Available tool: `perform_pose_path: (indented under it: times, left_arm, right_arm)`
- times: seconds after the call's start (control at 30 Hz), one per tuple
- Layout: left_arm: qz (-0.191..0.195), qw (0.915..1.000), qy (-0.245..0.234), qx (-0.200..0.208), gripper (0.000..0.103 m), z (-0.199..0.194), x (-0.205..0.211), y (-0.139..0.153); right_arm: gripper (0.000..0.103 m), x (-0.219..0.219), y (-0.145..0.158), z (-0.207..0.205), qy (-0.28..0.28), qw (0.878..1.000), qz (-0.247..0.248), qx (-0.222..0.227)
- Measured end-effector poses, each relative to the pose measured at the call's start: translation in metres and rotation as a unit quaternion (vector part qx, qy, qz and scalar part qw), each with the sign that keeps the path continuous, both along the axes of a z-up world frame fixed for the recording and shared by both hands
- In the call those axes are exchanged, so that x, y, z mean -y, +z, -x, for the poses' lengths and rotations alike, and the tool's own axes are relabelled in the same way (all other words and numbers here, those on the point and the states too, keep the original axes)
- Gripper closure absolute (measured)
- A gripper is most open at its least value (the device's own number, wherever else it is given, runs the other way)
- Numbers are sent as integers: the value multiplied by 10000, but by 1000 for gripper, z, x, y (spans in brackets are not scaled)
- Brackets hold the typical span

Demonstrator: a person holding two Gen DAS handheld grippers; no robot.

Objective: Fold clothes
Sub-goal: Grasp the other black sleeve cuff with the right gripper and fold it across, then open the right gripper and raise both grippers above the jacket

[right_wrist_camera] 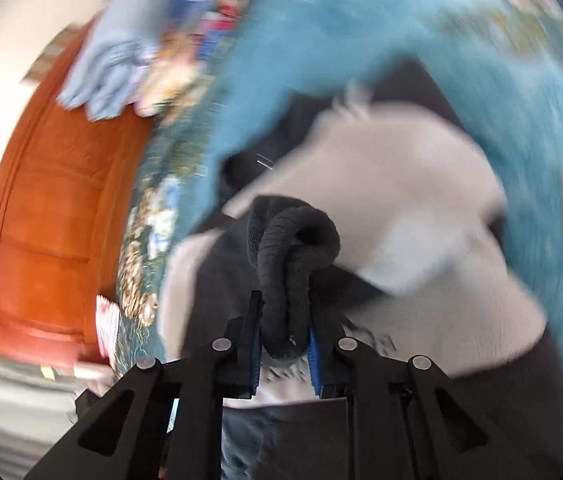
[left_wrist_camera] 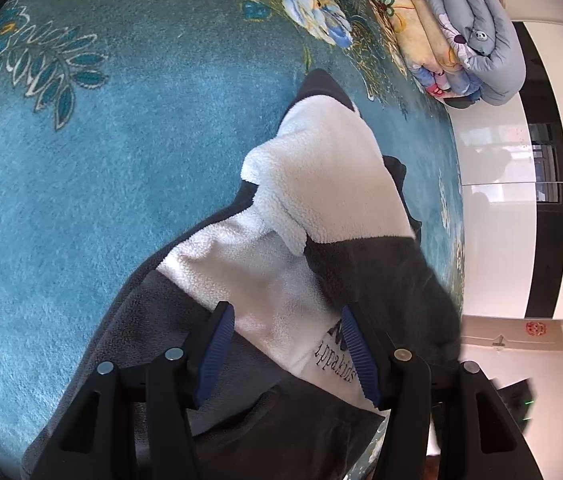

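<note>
**Fleece garment lying on the blue blanket, right gripper clamping a dark cuff**

The left wrist view is showing the scene sharply: a dark grey and white fleece garment (left_wrist_camera: 321, 216) is lying on a blue floral blanket (left_wrist_camera: 101, 180), with 1 sleeve stretching away toward a pile of folded quilts (left_wrist_camera: 461, 36) near the far edge. The left gripper (left_wrist_camera: 287, 328) is hovering over the white panel with its 2 blue-padded fingers (left_wrist_camera: 217, 352) standing apart, gripping nothing.

The right wrist view is heavily blurred, yet it is showing what the other is not: the right gripper (right_wrist_camera: 285, 320) is squeezing a rolled dark ribbed cuff (right_wrist_camera: 293, 256) between its jaws, beside a wooden door (right_wrist_camera: 61, 220).

Black embroidery on the white panel is reading partly as "ppakids".

Open blanket is spreading wide on the garment's left; the blanket's edge is running close on the right.
</note>
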State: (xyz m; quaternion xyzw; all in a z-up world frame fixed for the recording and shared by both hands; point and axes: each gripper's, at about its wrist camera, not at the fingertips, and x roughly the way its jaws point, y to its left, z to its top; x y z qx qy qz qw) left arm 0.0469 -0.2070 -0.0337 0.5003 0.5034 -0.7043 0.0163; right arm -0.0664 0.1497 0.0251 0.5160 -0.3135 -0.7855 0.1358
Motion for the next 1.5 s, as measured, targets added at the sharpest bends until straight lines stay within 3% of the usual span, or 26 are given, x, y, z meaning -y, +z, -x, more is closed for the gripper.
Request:
perform_pose_path:
  times: [0.17,0.27,0.37,0.47,0.53,0.6,0.87,1.03,1.13,1.2,1.33,1.5]
  left_arm:
    - [-48,10000,24,-9,43,3,1,-2]
    - [-112,9999,45,22,43,5,2,-5]
    - [-109,9999,4,40,43,6,0,-5]
    - [-21,10000,-61,54,43,6,-1,-3]
    - [4,9999,-75,74,43,6,-2,-4]
    - [29,9999,-87,102,43,7,-2,-4]
    - [185,9995,-184,156,43,2,-3,-1]
    - [300,9981,-520,106,43,-5,-12,15]
    - [390,9965,-734,48,43,-10,-17,26]
    - [609,9940,-890,-155,43,-23,-21,44]
    - [889,9880,-1138,-554,43,-48,-21,83]
    - [1067,9846,-960,-995,43,-87,5,124]
  right_arm:
    - [84,17,90,10,647,9868,-611,-1357]
    - [85,-3,107,10,416,9796,-1011,-1687]
    - [85,-45,58,28,-34,9886,-1222,-879]
    - [84,-74,-21,35,-374,9880,-1426,449]
    - [85,-85,-43,27,-585,9887,-1264,550]
    - [84,-90,-45,23,-713,9899,-1127,487]
    - [77,-79,-22,20,-490,9858,-1533,474]
    - [64,-79,0,-5,-609,9887,-1296,447]
    - [62,-75,10,-26,-530,9885,-1321,510]
    - [59,-70,21,-37,-468,9894,-1281,493]
    - [42,-50,50,-57,-293,9917,-1212,297]
    - [26,-14,89,-71,-207,9943,-1046,-87]
